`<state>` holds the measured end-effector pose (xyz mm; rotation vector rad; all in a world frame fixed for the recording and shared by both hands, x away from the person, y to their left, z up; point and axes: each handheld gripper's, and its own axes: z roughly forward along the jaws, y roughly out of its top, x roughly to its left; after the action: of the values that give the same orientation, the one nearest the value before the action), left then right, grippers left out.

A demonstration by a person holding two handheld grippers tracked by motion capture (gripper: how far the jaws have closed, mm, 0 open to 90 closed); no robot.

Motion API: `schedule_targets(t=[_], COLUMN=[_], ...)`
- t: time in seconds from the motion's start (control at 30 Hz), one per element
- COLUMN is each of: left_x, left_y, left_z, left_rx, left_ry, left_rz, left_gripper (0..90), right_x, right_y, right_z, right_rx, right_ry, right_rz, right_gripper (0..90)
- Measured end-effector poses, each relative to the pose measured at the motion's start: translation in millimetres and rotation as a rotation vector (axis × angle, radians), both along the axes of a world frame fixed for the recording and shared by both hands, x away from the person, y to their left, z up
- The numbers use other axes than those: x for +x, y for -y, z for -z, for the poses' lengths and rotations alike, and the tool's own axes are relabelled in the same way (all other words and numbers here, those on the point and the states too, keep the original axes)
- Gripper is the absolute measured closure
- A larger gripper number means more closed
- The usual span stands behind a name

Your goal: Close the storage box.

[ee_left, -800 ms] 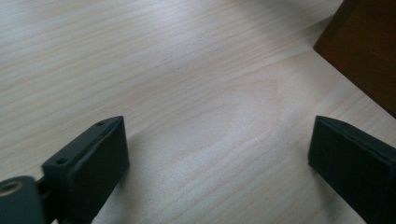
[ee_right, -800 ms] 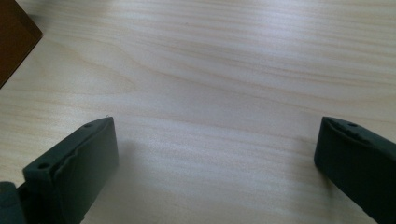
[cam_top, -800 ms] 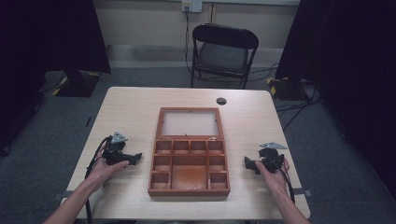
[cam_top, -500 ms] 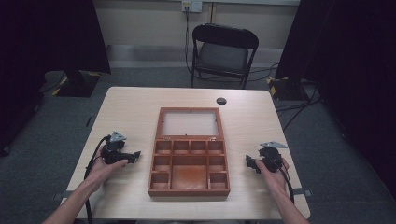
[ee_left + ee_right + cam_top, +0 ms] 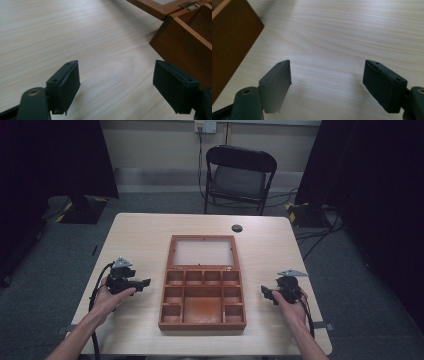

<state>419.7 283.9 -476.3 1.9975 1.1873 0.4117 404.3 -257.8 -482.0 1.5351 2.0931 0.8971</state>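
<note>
An open wooden box [image 5: 202, 319] with several empty compartments lies in the middle of the light wood table [image 5: 140, 240], its glass-paned lid [image 5: 202, 252] folded flat behind it. My left gripper [image 5: 144, 283] rests left of the box, jaws wide open with bare table between them [image 5: 116, 82]; the box's corner [image 5: 180, 42] and a brass hinge [image 5: 190, 5] show at the right of the left gripper view. To the right of the box sits my right gripper [image 5: 265, 294], also open and empty [image 5: 327, 82], with the box's side [image 5: 229, 37] at the left of its view.
A small black disc [image 5: 237, 228] lies on the table's far side. A black folding chair [image 5: 239, 177] stands beyond the far edge. Dark curtains hang at both sides and cables run over the floor at the right.
</note>
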Motion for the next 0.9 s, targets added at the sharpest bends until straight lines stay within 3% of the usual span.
schedule_targets(t=[0.1, 0.27, 0.37, 0.47, 0.53, 0.67, 0.77, 0.9], left_x=[-2.0, 0.8, 1.6, 2.2, 3.7, 5.8, 10.3, 17.9], left_y=[1.9, 4.0, 6.2, 7.5, 10.6, 13.9, 19.9, 25.0], left_z=[-5.1, -14.6, -22.2, -23.4, -28.0, -32.8, -36.4, -41.1], left_rx=[-0.018, -0.023, -0.063, -0.05, -0.014, -0.024, -0.024, -0.04], left_ry=[-0.01, -0.022, 0.029, 0.021, 0.025, 0.042, 0.039, 0.053], left_rz=[0.006, 0.026, 0.004, 0.015, 0.026, 0.034, 0.054, 0.046], left_gripper=[24.5, 24.6, 25.7, 25.3, 25.5, 25.6, 26.1, 26.1], right_x=[0.3, -0.2, 4.1, 6.1, 8.2, 12.7, 18.6, 28.0], right_y=[-6.4, -11.7, -15.9, -18.8, -21.1, -25.0, -31.5, -40.9], right_z=[-8.8, -19.6, -26.5, -32.4, -36.0, -41.5, -49.7, -54.3], right_rx=[-0.003, -0.002, 0.007, 0.02, 0.031, 0.05, 0.078, 0.078], right_ry=[0.014, 0.061, 0.076, 0.091, 0.094, 0.098, 0.133, 0.125], right_rz=[-0.049, -0.075, -0.095, -0.107, -0.11, -0.124, -0.148, -0.175], right_gripper=[22.2, 22.0, 21.8, 22.3, 22.3, 22.3, 22.1, 21.8])
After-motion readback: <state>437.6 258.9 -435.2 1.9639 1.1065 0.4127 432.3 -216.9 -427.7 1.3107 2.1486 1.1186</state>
